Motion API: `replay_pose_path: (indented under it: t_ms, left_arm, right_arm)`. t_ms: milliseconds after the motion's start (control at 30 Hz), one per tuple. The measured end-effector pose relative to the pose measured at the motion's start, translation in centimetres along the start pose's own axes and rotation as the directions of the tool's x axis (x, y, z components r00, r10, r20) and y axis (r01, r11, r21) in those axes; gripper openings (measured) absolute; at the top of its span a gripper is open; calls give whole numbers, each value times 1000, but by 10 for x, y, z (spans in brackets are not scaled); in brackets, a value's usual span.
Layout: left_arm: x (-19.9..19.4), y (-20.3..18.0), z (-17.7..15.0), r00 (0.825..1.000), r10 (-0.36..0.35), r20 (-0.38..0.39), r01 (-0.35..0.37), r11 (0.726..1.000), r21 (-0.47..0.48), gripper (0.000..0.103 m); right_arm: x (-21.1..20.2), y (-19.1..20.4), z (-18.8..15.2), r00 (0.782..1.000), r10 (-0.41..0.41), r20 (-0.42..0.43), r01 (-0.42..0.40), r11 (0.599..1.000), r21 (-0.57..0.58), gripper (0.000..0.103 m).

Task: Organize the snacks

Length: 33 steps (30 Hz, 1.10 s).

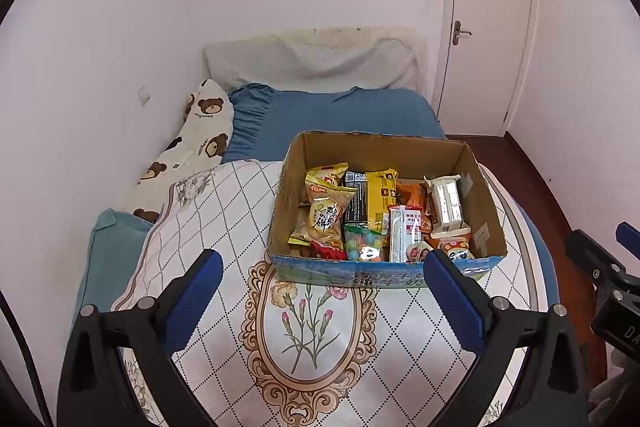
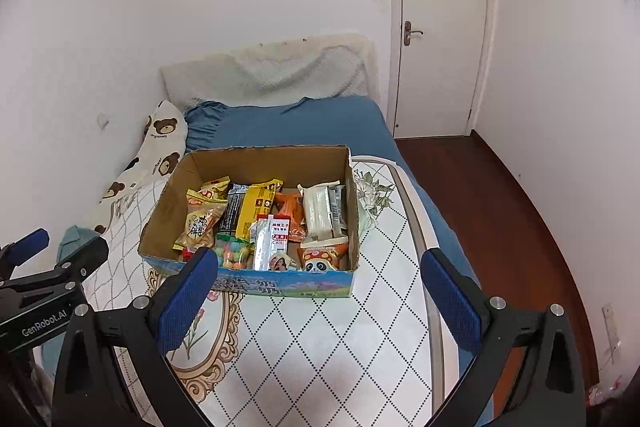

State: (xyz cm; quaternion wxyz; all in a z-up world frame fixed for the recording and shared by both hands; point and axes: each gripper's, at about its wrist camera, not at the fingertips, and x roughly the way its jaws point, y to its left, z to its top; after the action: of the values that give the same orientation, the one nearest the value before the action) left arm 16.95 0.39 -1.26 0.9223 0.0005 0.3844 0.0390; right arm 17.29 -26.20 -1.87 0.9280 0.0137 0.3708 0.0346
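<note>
Both grippers (image 1: 322,285) (image 2: 320,287) gape empty over bare quilt (image 2: 320,347) before the snack box (image 2: 256,283).

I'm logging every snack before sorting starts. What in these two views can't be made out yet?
- Cardboard box floor and lower snack layers: both views, buried under the top packets.
- Red packet: left wrist view, mostly behind the box's near wall; in the right wrist view the right hand-held gripper finger covers it.
- Orange packets: overlapped by neighbours, so the count is unclear.
- Small print on the wrappers: too small in both views.
</note>
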Motion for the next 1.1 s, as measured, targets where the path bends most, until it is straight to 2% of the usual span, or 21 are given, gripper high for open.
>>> replay_pose_path:
  t_ms: [1100]
  left_arm:
    - [-10,-3,-2,1000,-19,5,19,1000,4,103]
  right_arm:
    - [-2,3,-8,1000,27,-16,-26,999,22,103]
